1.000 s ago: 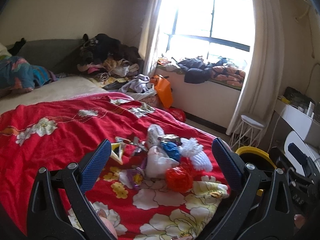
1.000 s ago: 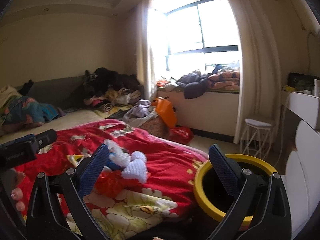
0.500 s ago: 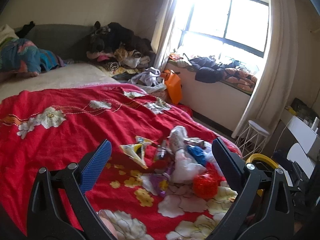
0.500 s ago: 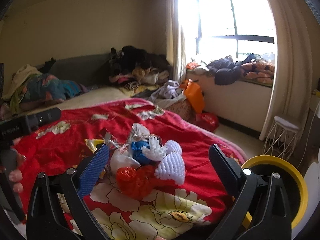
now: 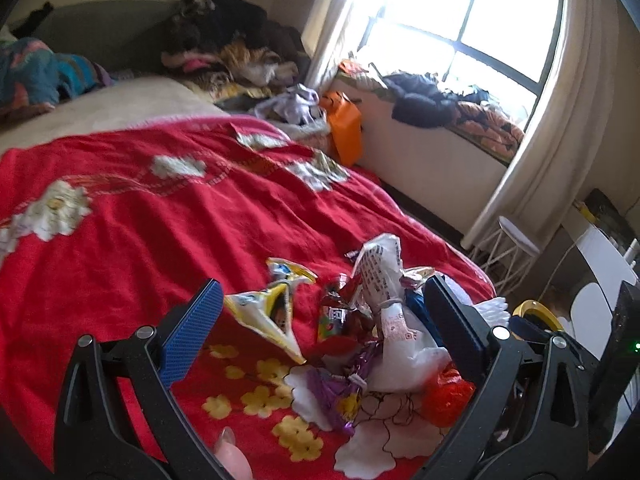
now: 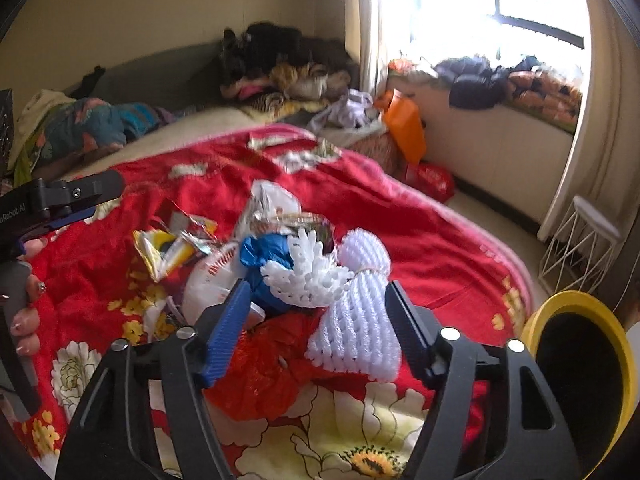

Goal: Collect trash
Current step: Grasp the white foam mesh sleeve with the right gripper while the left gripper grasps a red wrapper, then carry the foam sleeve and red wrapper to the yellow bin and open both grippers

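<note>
the trash pile (image 6: 280, 264) lies near the bed's (image 5: 120, 240) foot corner, beside the yellow bin (image 6: 580, 360). right gripper (image 6: 316, 320) jaws, just narrowing, straddle white foam netting (image 6: 356, 320) without gripping; left gripper (image 5: 320, 332) jaws wide, holding nothing.

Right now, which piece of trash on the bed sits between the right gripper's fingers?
The white foam fruit net, ribbed and mesh-like. The right gripper, jaws just closing, frames it; the red plastic bag lies lower left.

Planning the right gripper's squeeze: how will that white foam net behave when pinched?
The white foam net looks airy, so probably very light. Its open mesh should crush softly rather than break. Flared ends suggest it flops and may snag neighbouring wrappers.
</note>
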The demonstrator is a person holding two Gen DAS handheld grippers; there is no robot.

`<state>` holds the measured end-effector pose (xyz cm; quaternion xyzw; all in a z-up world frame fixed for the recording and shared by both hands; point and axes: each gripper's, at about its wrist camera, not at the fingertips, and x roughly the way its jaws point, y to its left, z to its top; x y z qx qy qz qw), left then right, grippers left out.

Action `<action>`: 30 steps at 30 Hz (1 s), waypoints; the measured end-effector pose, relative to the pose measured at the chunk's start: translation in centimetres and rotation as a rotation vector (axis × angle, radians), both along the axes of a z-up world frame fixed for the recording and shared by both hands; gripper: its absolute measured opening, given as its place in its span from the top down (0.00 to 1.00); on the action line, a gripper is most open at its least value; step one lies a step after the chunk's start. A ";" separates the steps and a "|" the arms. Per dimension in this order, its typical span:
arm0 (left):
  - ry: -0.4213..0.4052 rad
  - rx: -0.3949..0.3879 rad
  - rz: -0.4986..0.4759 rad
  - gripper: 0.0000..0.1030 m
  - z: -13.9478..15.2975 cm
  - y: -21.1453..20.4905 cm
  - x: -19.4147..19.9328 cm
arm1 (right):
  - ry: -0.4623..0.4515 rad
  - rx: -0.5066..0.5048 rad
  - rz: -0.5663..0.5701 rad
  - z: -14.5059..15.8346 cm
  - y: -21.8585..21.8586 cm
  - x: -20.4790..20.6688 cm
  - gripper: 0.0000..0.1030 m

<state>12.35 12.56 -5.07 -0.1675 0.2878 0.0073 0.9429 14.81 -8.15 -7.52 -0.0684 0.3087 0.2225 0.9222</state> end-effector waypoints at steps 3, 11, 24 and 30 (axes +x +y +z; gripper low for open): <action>0.031 -0.032 -0.017 0.16 -1.0 0.1 1.4 | 0.036 0.012 0.019 -0.6 0.2 1.1 0.72; 0.113 -0.134 -0.033 0.52 -3.9 0.2 3.8 | 0.021 0.123 0.067 1.3 -0.6 0.8 0.80; -0.032 -0.089 -0.069 0.89 0.4 -1.5 2.1 | -0.015 0.198 0.010 3.9 -3.4 -1.0 0.80; -0.134 -0.032 -0.058 0.89 4.2 -2.0 -0.2 | -0.051 0.223 -0.026 5.3 -5.1 -2.1 0.80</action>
